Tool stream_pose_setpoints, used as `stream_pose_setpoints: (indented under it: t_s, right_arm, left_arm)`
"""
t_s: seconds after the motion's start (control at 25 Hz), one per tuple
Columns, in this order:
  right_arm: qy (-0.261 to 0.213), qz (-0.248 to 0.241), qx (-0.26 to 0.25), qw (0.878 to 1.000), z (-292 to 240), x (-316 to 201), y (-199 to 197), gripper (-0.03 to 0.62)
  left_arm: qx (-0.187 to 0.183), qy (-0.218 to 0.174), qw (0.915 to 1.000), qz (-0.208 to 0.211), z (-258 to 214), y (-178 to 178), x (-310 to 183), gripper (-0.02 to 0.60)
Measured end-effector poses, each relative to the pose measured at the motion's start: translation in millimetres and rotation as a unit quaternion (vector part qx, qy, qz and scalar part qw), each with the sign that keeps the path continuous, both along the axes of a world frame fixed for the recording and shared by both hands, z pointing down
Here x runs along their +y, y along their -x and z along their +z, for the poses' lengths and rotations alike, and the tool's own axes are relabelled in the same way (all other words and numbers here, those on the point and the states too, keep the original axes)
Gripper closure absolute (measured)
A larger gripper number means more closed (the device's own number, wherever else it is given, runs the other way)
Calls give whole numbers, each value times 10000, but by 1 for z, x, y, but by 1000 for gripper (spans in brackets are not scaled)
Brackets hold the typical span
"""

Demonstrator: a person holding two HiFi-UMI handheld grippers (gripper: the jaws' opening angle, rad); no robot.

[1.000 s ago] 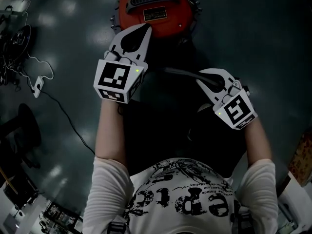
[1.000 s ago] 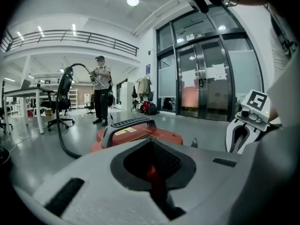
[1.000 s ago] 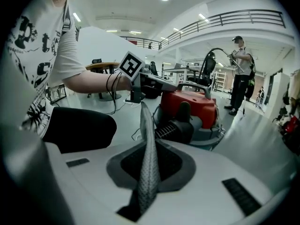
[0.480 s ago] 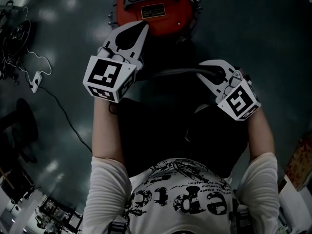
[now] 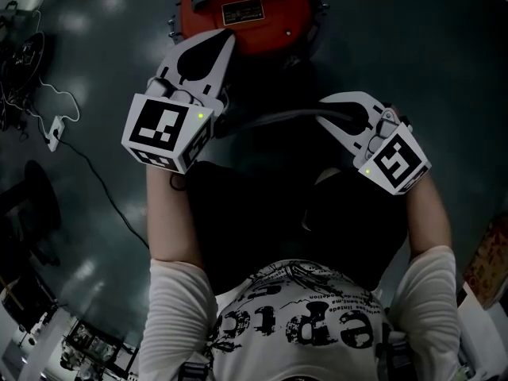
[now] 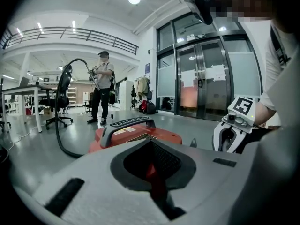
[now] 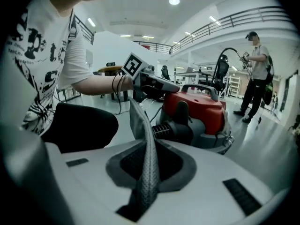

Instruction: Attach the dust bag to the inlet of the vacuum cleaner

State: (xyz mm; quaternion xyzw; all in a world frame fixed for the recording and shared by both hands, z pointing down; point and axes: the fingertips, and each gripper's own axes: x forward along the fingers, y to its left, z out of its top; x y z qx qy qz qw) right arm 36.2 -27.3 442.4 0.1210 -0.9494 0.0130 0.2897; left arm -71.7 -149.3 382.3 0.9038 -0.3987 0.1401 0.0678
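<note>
- The dust bag (image 7: 148,165) is thin grey cloth with a tiny net-like weave. In the right gripper view it shows edge-on, like a narrow strip.
- It stands up out of the right gripper (image 5: 333,113), whose two jaws are pressed together on it.
- In the head view the dust bag (image 5: 274,118) is a pale strip in the air over the person's dark lap. It runs from the right gripper toward the spot under the left gripper (image 5: 228,42).
- The bag is near the front of the vacuum cleaner (image 7: 201,109). I cannot tell if it touches it.
- The vacuum cleaner is red on top and grey below, with a black ridged part (image 7: 166,130) sticking out at the front.
- It has a black handle (image 6: 129,124) on top and sits on the shiny grey floor (image 5: 413,46).
- The left gripper hangs over the near edge of the vacuum cleaner. Its jaws are pressed together, and only the red of the vacuum cleaner shows through the hole between them.
- A black hose (image 6: 58,125) curves up from beside the vacuum cleaner.
- Far behind, another person (image 6: 102,86) stands and holds up the hose.
- A white plug (image 5: 60,140) lies on the floor off to the left.
</note>
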Motion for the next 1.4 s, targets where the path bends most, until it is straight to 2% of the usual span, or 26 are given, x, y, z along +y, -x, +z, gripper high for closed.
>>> stream_pose_setpoints:
  t_s: [0.16, 0.32, 0.44, 0.6, 0.76, 0.84, 1.0, 1.08, 1.28, 1.4]
  right_arm:
    - [296, 82, -68, 9995, 4, -1, -6, 568]
    - [366, 191, -144, 9990, 5, -5, -6, 566]
    - [373, 108, 5, 9992, 3, -5, 1, 565]
    - [423, 125, 129, 9989, 3, -7, -1, 565]
    - [679, 210, -57, 9975, 5, -7, -7, 565]
    - [501, 177, -35, 9986, 5, -9, -5, 562]
    - [-207, 80, 240, 9995, -2, -10, 3, 556]
    - [-330, 114, 227, 9991, -3, -11, 4, 554]
    - [56, 442, -202, 9988, 7, -15, -11, 554]
    - [83, 559, -257, 9981, 8, -18, -10, 554]
  left_arm:
    - [-4, -82, 9999, 78, -1, 0, 1, 578]
    - [-41, -154, 9998, 80, -2, -1, 1, 578]
    - [-60, -194, 9998, 25, -1, -1, 0, 578]
    - [-78, -20, 10000, -17, 0, 0, 0, 578]
    - [-46, 64, 10000, -60, 0, 0, 0, 578]
    - [-49, 89, 9999, -6, 1, 0, 0, 578]
    - [-3, 217, 9997, 115, 3, 0, 0, 578]
    - [-2, 243, 9996, 108, 3, 1, -1, 578]
    - [14, 218, 9997, 131, 2, -1, 0, 578]
    - [22, 175, 9998, 105, 1, 0, -1, 578]
